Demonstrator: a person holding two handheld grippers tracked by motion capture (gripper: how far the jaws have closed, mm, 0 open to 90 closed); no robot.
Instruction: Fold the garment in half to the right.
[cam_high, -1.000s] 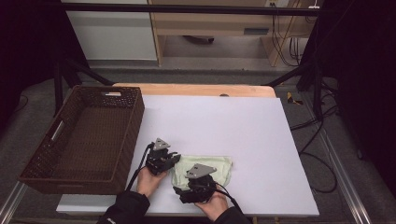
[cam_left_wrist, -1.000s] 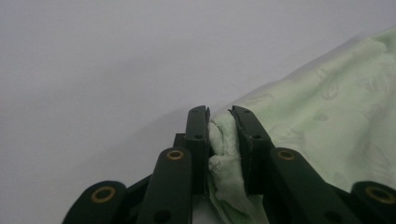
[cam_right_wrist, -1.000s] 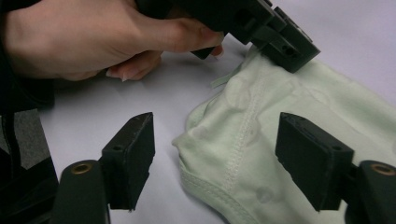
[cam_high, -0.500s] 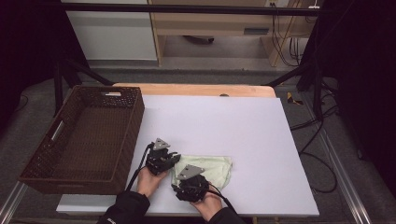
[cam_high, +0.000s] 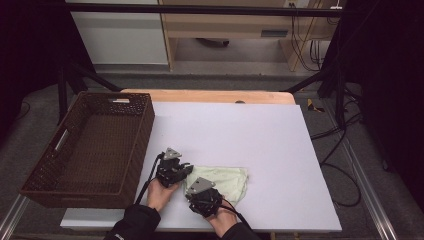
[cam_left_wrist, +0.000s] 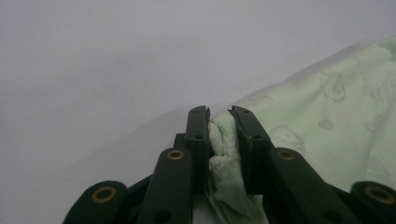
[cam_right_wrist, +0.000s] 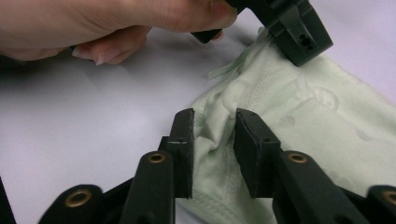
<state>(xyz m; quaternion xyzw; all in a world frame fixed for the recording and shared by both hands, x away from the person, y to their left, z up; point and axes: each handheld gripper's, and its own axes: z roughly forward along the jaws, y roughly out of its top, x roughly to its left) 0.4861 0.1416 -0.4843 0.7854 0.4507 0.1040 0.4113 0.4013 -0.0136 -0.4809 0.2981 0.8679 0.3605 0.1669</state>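
Observation:
A pale green cloth (cam_high: 225, 180) lies crumpled on the white table (cam_high: 240, 130) near its front edge. My left gripper (cam_high: 187, 170) sits at the cloth's left end, shut on a bunched corner of it (cam_left_wrist: 219, 135). The printed cloth (cam_left_wrist: 327, 107) spreads away to the right in the left gripper view. My right gripper (cam_high: 193, 186) is at the cloth's near left edge. Its jaws have just been closing, and a ridge of cloth (cam_right_wrist: 303, 121) is pinched between them (cam_right_wrist: 214, 135). The left gripper (cam_right_wrist: 285, 37) and its hand show beyond in the right gripper view.
A dark brown wicker basket (cam_high: 145, 125) stands at the table's left edge, close to the left hand. A wooden strip (cam_high: 210, 96) runs along the table's far edge. Cables (cam_high: 345, 165) trail on the floor at the right.
The right gripper has shifted slightly left along the cloth's near edge and drawn its jaws in on the fabric. The left gripper has stayed in place.

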